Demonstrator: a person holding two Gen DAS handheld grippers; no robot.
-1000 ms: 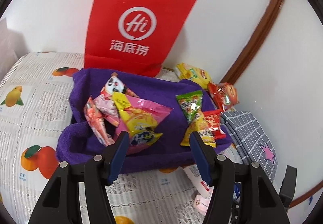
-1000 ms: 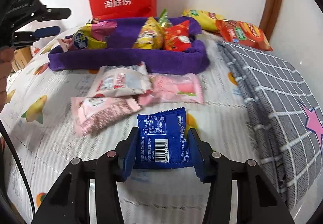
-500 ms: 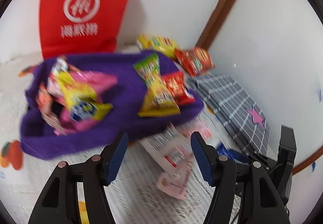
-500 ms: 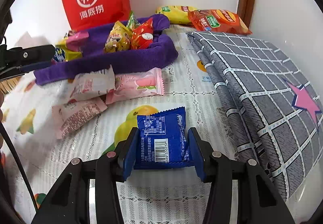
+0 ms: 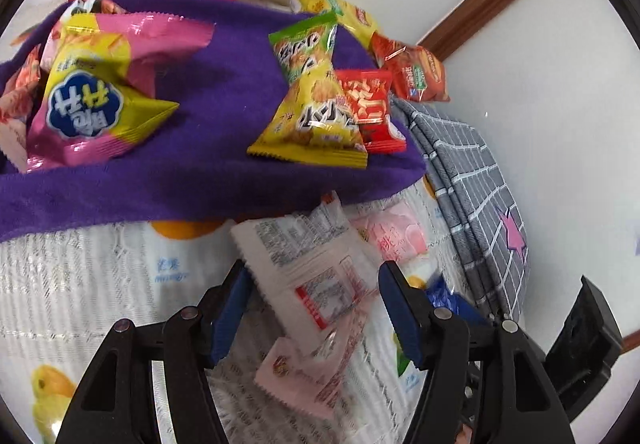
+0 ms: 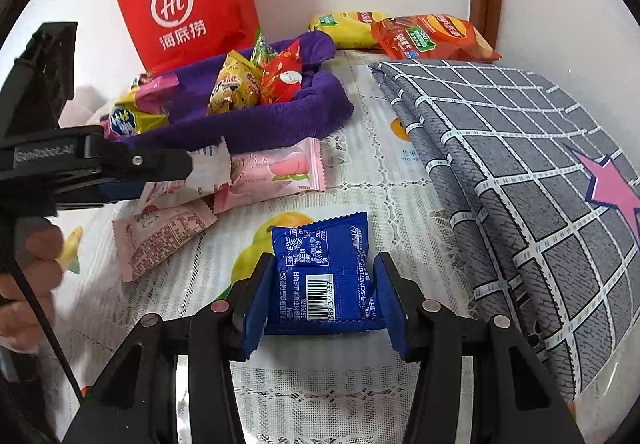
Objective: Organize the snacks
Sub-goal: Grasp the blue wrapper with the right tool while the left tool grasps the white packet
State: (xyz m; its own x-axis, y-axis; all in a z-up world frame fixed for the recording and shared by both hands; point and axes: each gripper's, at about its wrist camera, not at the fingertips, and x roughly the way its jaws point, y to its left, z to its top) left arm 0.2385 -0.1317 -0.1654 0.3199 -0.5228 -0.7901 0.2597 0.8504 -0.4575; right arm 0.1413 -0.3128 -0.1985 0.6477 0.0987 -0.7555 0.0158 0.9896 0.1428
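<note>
One red bag (image 6: 188, 0), "Hi" logo, blue packet (image 6: 324, 276) barcoded

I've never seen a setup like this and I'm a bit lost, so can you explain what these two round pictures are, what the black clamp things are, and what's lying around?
No robot here: a person holds two hand tools, each with two blue-padded jaws and a fisheye camera looking along them, hence the round pictures.

One picture looks out from the left gripper. Its jaws are open, hovering over a white snack packet on the fruit-print tablecloth.

The other looks out from the right gripper, whose jaws are closed on a blue snack packet. The left tool and the person's hand show at that picture's left edge.

Behind sits a purple fabric tray holding snacks, a red paper bag against the wall, pink packets on the tablecloth, and a folded grey checked cloth on the right.
</note>
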